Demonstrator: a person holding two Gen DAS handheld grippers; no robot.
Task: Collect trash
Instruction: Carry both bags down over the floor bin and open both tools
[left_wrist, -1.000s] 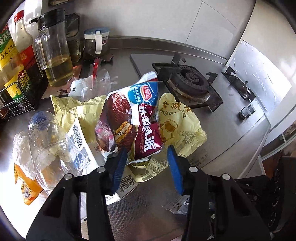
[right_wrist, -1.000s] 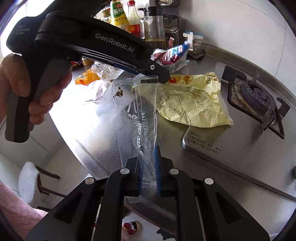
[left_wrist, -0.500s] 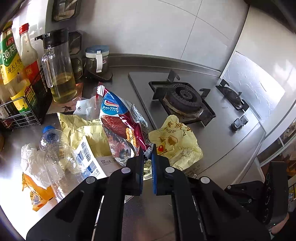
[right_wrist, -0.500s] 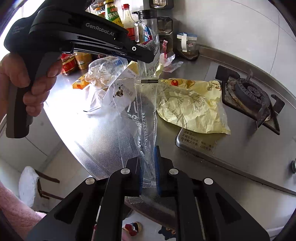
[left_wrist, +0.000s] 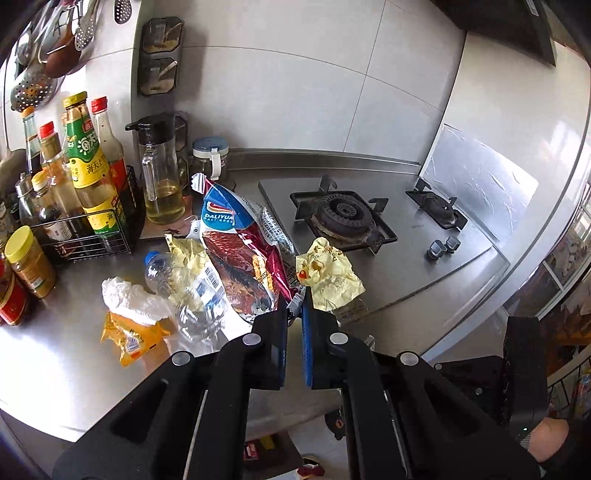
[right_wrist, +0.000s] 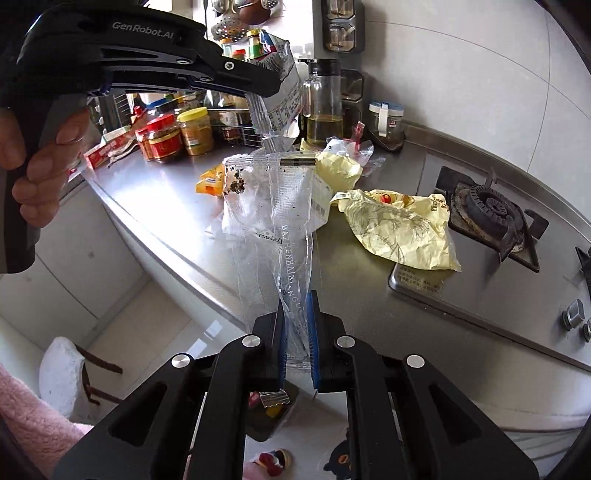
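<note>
Your right tongs (right_wrist: 296, 332) are pinched tight on the near end of a clear plastic wrapper (right_wrist: 273, 206), which stands up from the pads with dark crumbs stuck inside its far end. Held by its edge like that, it hangs free of the counter (right_wrist: 369, 288), ready, I judge, to go to the bin. Your left tongs (left_wrist: 294, 325) are likewise closed, gripping the near corner of a red and blue snack bag (left_wrist: 236, 251); the right view shows it lifted clear of the counter, dangling from the tips, its open mouth hanging down.

Just past your grip, the rest of the trash lies on the steel counter: a crushed clear bottle (left_wrist: 184, 291) that looks empty, an orange packet (left_wrist: 129, 336) under a white plastic bag (left_wrist: 125, 295) to the left, and a crumpled yellow paper (left_wrist: 328, 277) to the right, beside the stove burner (left_wrist: 343, 218). You have both hands full, so those pieces wait.

Farther left, a wire rack (left_wrist: 85, 236) keeps sauce bottles upright. Beside it a glass oil jug (left_wrist: 160, 177) is roughly a third full of yellow oil. A small lidded jar (left_wrist: 210, 157) sits by the back wall; its contents can't be told.
</note>
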